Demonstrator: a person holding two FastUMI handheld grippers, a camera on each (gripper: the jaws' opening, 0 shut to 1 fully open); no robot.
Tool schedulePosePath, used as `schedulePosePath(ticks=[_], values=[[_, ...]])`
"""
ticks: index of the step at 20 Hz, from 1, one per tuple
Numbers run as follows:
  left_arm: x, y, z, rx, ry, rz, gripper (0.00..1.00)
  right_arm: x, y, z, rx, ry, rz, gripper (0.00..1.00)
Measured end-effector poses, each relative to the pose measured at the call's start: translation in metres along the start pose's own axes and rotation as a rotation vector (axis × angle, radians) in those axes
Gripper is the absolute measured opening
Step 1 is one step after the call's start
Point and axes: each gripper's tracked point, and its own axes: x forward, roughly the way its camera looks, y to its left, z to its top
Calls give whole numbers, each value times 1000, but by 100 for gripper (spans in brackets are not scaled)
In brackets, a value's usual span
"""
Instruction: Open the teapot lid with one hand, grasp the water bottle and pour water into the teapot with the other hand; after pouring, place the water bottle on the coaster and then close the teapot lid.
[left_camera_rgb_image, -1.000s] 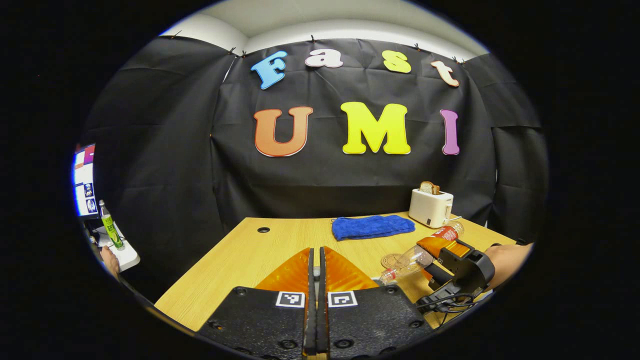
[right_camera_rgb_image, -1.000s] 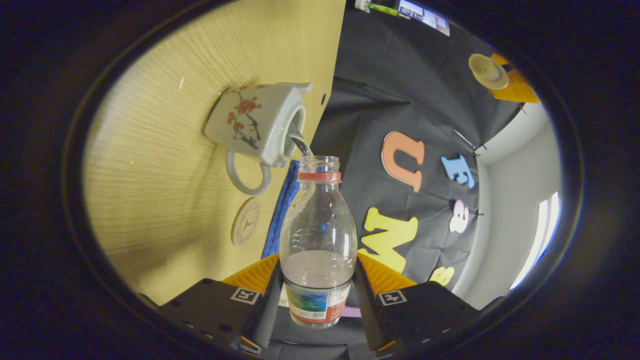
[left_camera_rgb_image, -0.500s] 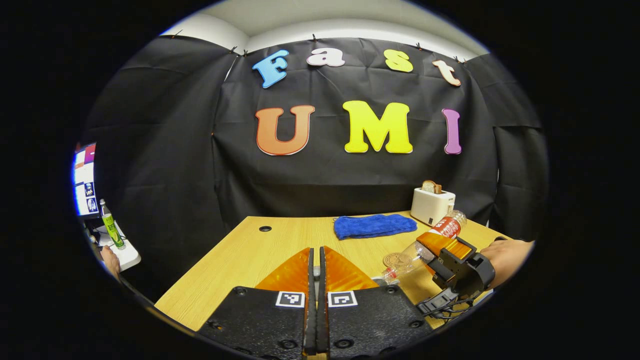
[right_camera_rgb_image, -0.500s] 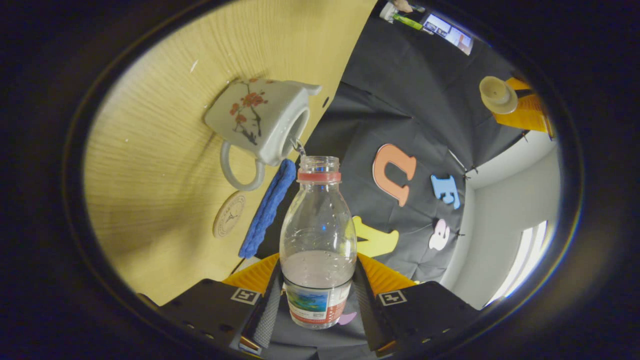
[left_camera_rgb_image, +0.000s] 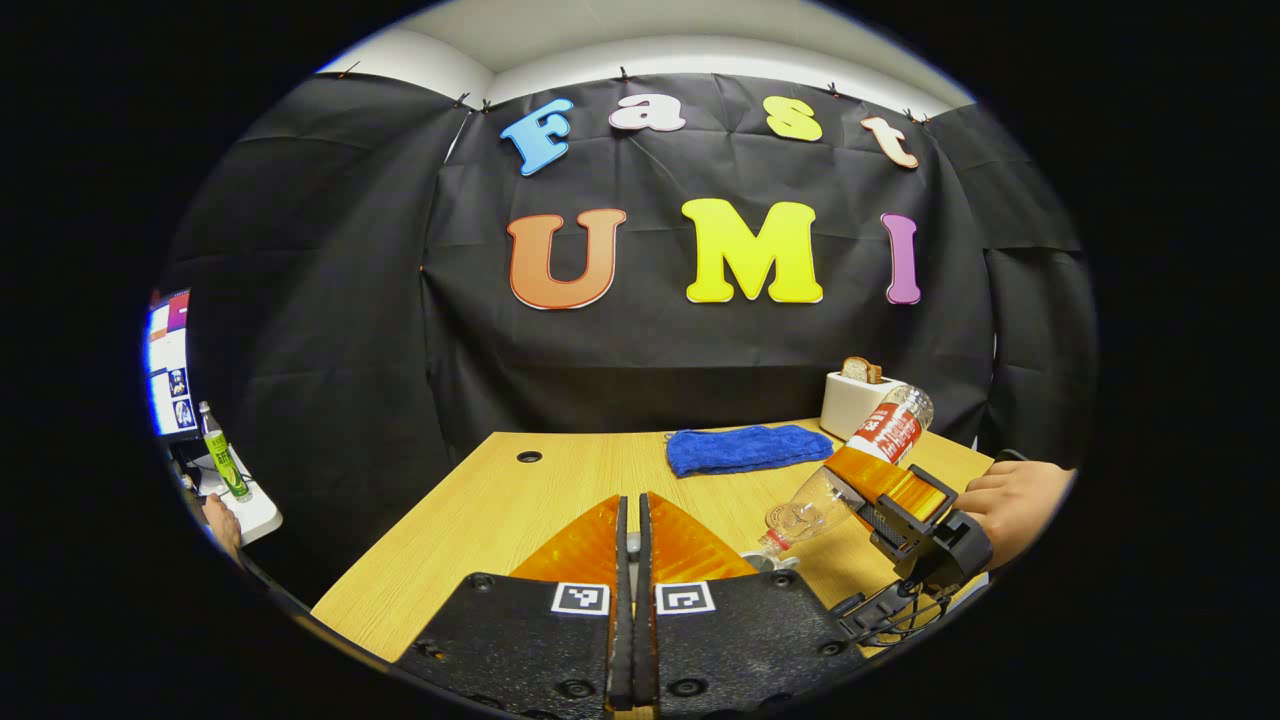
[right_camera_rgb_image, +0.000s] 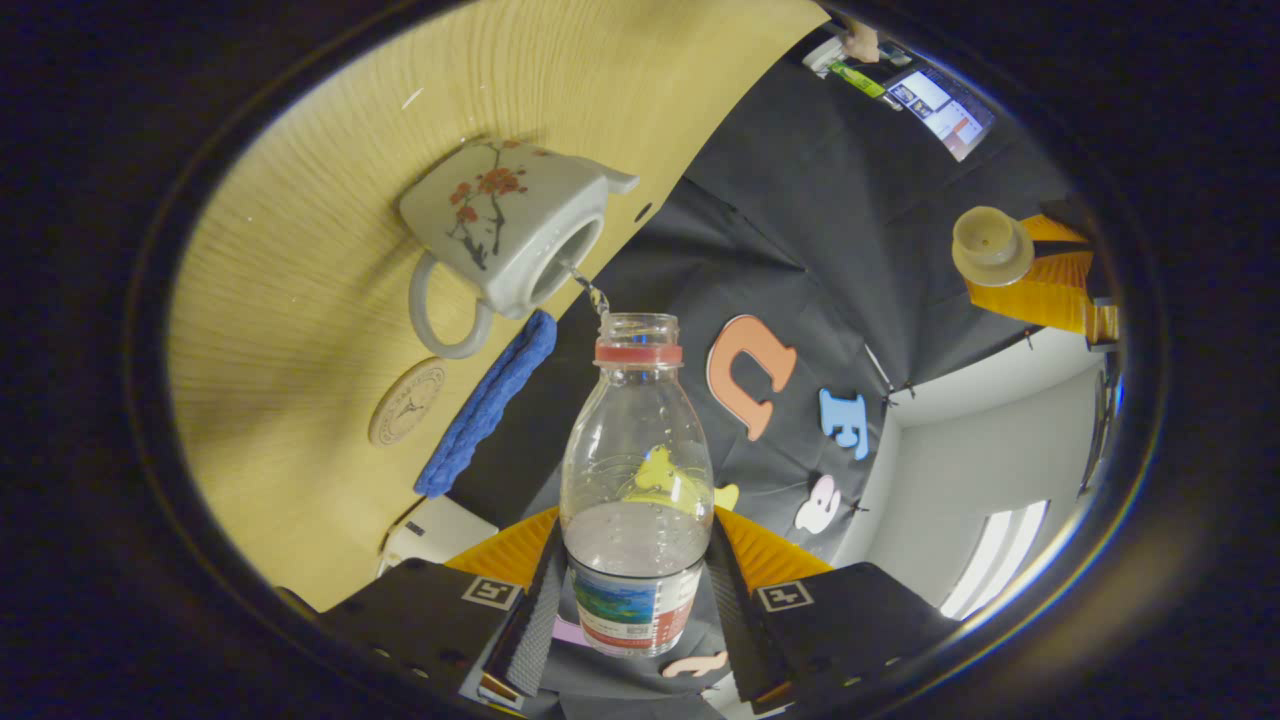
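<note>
You are near the end of the pour, I judge: a thin trickle runs from the bottle (right_camera_rgb_image: 637, 450) mouth into the open teapot (right_camera_rgb_image: 505, 230), upper left of the right gripper view. Keep the mouth just over the opening until the drip stops, then tip the bottle upright slowly and carry it to the coaster (right_camera_rgb_image: 407, 402), which lies on the table (right_camera_rgb_image: 300, 300) beside the teapot handle, left of centre, next to the blue cloth (right_camera_rgb_image: 487, 402).

Your right gripper (right_camera_rgb_image: 637, 600) clamps the bottle low on its label, both fingers pressed to its sides, bottle tilted neck-down; in the left gripper view it sits lower right with your hand (left_camera_rgb_image: 1015, 500) behind it. Your left gripper (left_camera_rgb_image: 628, 540) has its fingers drawn nearly together; in the right gripper view, upper right, it holds the lid (right_camera_rgb_image: 990, 245) up and well apart from the teapot.
</note>
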Motion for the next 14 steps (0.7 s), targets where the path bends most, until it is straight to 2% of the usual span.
schedulePosePath(ticks=[7, 14], values=[[-1, -3, 0, 2, 2, -12, 3, 7, -19, -4, -78, -2, -81, 72], [-2, -4, 2, 18, -4, -10, 3, 9, -25, -9, -109, 2, -111, 70]])
